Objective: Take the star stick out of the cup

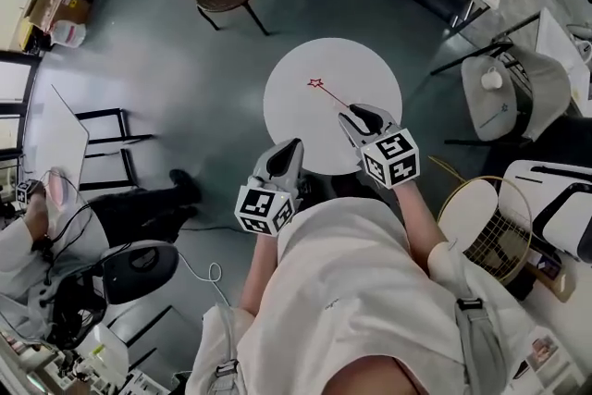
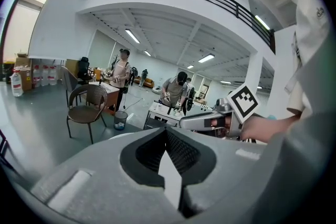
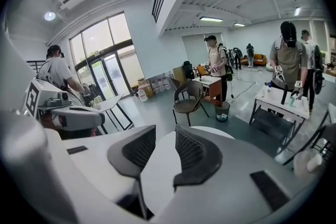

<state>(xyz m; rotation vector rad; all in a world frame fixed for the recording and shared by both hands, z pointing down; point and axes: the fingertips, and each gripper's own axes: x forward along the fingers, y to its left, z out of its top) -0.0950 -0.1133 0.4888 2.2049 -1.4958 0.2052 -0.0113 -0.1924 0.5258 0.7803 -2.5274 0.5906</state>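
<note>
on the round white table [image 1: 277, 111], the star stick [image 1: 330, 94] lies flat, star end away from me, its tail just beside the tips of my right gripper [image 1: 359, 116]. that gripper is released: its jaws stand apart with only bare tabletop between them. my left gripper [image 1: 291, 149] hangs off the near rim, clenched on nothing. no cup is in sight, so i judge the stick is out and the step in hand is letting go. to do it well i should draw the right jaws straight back and up, wide, so that no pad drags the thin tail or rolls the stick.

only the head view shows the stick. the right gripper view gives the clear gap between the pads [image 3: 191, 152] but no stick. the left gripper view shows its pads meeting, and the right gripper side-on.
</note>
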